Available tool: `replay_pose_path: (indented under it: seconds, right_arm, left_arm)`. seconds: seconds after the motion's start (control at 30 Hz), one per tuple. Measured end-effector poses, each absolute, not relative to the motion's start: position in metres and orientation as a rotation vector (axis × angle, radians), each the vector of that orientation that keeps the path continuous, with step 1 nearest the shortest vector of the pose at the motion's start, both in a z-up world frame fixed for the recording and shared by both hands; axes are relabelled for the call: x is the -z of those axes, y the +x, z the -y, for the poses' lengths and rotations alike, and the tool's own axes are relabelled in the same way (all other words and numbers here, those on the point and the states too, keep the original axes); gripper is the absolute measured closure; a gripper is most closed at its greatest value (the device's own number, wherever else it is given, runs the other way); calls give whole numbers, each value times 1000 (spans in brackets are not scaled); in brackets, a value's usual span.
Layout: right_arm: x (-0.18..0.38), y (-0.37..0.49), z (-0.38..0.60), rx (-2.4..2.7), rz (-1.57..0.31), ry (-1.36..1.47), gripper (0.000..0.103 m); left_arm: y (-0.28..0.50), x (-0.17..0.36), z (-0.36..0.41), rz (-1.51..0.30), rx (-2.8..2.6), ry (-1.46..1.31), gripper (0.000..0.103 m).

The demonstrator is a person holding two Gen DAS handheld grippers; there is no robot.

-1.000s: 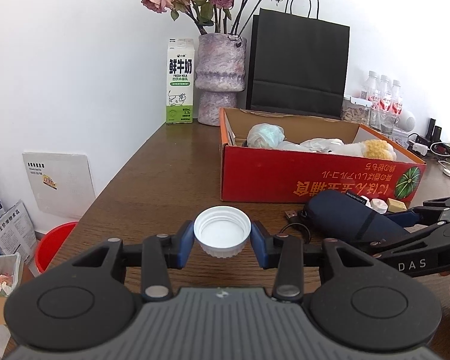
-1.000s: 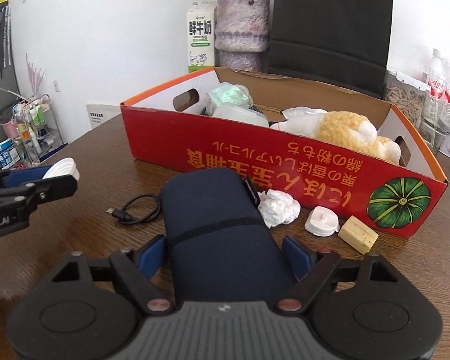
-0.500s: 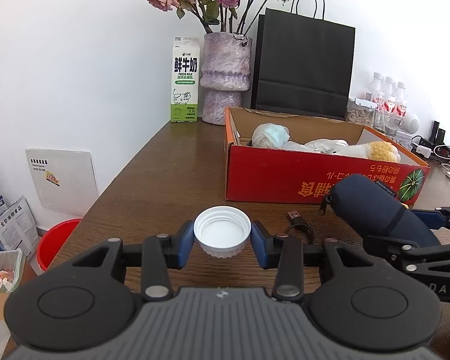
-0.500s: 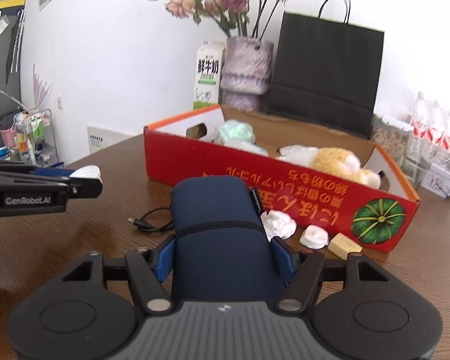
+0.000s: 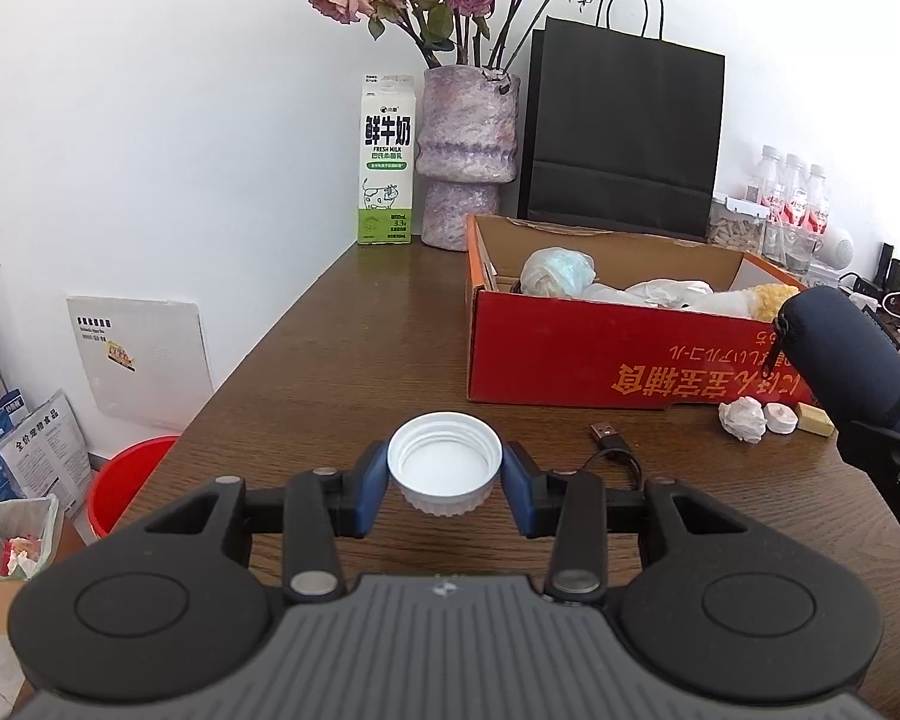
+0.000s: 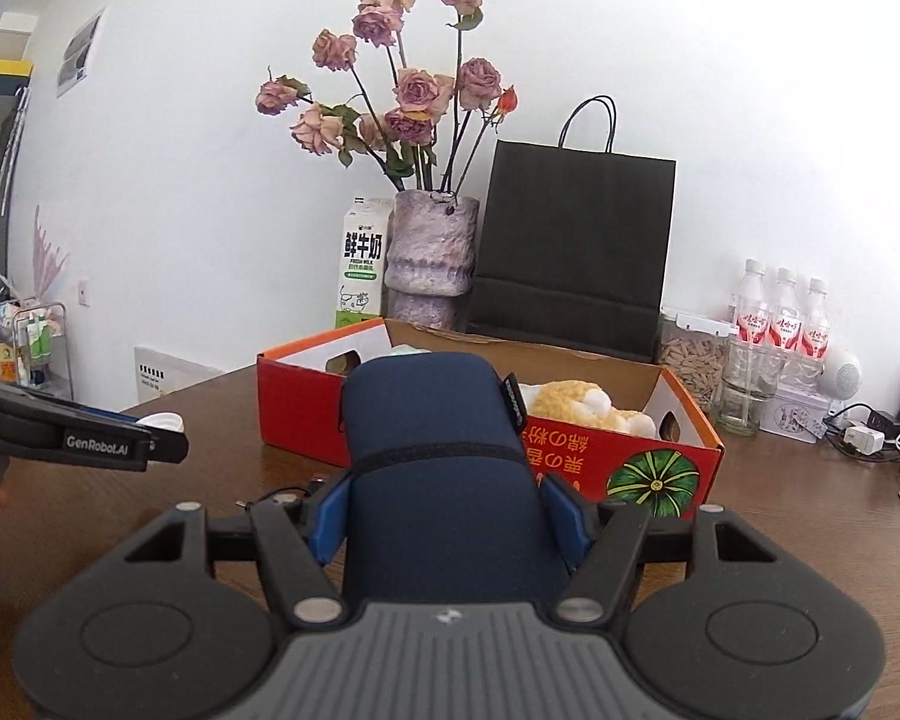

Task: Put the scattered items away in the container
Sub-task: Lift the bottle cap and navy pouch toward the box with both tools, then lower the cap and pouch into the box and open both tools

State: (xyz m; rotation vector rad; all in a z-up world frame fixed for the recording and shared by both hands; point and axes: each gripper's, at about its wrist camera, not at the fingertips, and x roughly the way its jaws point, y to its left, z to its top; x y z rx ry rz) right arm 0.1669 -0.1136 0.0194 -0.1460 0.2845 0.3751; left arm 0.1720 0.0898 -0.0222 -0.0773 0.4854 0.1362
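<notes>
My left gripper (image 5: pixel 444 477) is shut on a white bottle cap (image 5: pixel 444 468), held above the brown table in front of the red cardboard box (image 5: pixel 600 348). My right gripper (image 6: pixel 447 510) is shut on a navy blue zip case (image 6: pixel 438 480), lifted off the table with its front tilted up, in front of the box (image 6: pixel 570 456). The case also shows at the right of the left wrist view (image 5: pixel 852 360). The box holds a yellow plush toy (image 6: pixel 570 405) and wrapped bundles (image 5: pixel 558 273). A crumpled paper ball (image 5: pixel 744 418), a small white round piece (image 5: pixel 780 418), a yellow block (image 5: pixel 815 420) and a black USB cable (image 5: pixel 615 456) lie on the table.
A milk carton (image 5: pixel 386 162), a vase of dried roses (image 5: pixel 465 156) and a black paper bag (image 5: pixel 621 132) stand behind the box. Water bottles (image 6: pixel 780 318), jars and chargers crowd the back right. A red bucket (image 5: pixel 126 480) stands on the floor at the left table edge.
My right gripper has closed on the navy case and lifted it off the table, tilting it up. The items it hid now show. My left gripper has held the cap steady.
</notes>
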Motion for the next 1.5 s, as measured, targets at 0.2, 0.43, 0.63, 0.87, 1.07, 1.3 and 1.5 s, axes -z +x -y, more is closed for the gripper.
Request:
replay_pose_path:
  seconds: [0.2, 0.43, 0.63, 0.87, 1.07, 1.3, 1.5]
  right_arm:
    - [-19, 168, 115, -377, -279, -138, 38]
    - [-26, 173, 120, -371, -249, -115, 38]
    - [-45, 191, 131, -360, -225, -85, 38]
    - [-77, 224, 137, -344, -175, -67, 38]
    - [-97, 264, 131, -323, -133, -31, 38]
    - [-87, 327, 121, -312, -191, 4, 38]
    - [-69, 363, 119, -318, -292, 2, 38]
  left_arm:
    - [171, 22, -89, -470, -152, -74, 62]
    - [176, 16, -75, -436, -125, -64, 62]
    - [188, -14, -54, -367, -57, -62, 62]
    - [227, -50, -25, -291, -22, -48, 62]
    - [279, -61, -9, -258, -46, -89, 62]
    - [334, -43, -19, -349, -92, -148, 62]
    - [358, -28, -23, -395, -119, -117, 62]
